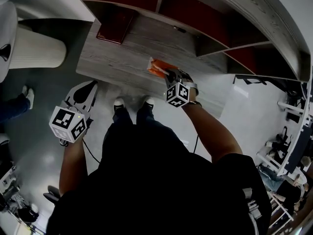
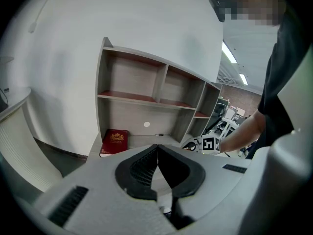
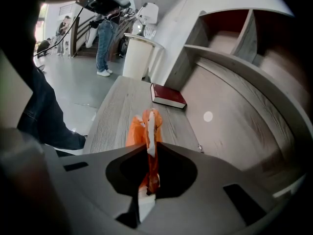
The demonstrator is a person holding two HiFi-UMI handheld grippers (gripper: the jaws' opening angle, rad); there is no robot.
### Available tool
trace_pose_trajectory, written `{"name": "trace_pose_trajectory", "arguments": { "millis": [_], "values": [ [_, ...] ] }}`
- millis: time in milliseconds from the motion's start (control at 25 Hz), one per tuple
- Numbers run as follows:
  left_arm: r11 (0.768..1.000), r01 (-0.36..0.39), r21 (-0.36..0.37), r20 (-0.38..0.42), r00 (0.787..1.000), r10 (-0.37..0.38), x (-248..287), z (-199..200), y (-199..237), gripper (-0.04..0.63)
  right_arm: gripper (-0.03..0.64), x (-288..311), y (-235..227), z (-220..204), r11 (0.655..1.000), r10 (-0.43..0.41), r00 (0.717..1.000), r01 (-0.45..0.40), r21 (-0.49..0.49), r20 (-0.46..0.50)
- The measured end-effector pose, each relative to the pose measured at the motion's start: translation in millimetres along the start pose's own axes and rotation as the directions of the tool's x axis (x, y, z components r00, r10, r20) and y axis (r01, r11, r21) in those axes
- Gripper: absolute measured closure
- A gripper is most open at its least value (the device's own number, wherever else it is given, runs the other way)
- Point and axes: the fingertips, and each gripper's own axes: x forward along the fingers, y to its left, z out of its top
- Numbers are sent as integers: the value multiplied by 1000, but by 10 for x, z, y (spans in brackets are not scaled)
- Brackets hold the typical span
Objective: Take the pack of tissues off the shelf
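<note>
- Your right claw [image 1: 172, 77] [image 3: 148, 148] grips the orange plastic pack of tissues [image 1: 157, 68] [image 3: 145, 131], which juts out ahead of its tips over the front part of the grey wood-grain bottom board [image 1: 132, 53] of the shelf.
- The dark red hardcover book [image 1: 116, 26] [image 3: 167, 95] lies flat on that board, beyond the claw near the back left corner, well apart from the pack.
- Your left claw [image 1: 82, 93] [image 2: 157, 150] hangs left of the right claw, before the board's front edge, over the floor.
- The white ribbed round column [image 1: 36, 48] stands beyond the left claw and to its left, beside the board's left end.
</note>
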Motion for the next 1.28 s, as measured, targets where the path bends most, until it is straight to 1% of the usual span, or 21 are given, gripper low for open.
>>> {"name": "trace_pose_trajectory", "arguments": {
  "millis": [240, 360, 560, 800, 1040, 1080, 1200, 1240, 1280],
  "values": [
    [999, -30, -33, -2, 1000, 30, -60, -80, 48, 577, 598, 215, 70, -5, 999, 35, 999, -35, -38, -22],
    [998, -48, -49, -12, 999, 47, -116, -155, 75, 577, 598, 298, 78, -58, 998, 42, 998, -44, -48, -43],
    [994, -76, -74, -19, 997, 75, -201, -269, 149, 577, 598, 395, 101, -56, 997, 49, 998, -52, -55, -50],
    [993, -84, -84, -14, 996, 84, -203, -302, 178, 577, 598, 424, 99, -6, 996, 50, 998, -53, -66, -40],
    [993, -76, -96, -14, 997, 75, -190, -323, 144, 578, 594, 418, 159, -12, 996, 61, 997, -64, -65, -41],
    [992, -76, -100, -11, 997, 75, -195, -321, 143, 577, 583, 413, 176, -13, 996, 66, 997, -68, -64, -40],
    [991, -80, -106, 0, 997, 80, -217, -289, 157, 577, 520, 408, 194, -19, 996, 69, 997, -72, -50, -44],
    [991, -82, -105, 2, 997, 83, -225, -283, 156, 577, 484, 404, 190, -20, 997, 64, 997, -66, -46, -43],
    [991, -84, -102, 1, 996, 85, -232, -283, 150, 577, 426, 395, 188, -24, 997, 57, 997, -59, -43, -42]
  ]
}}
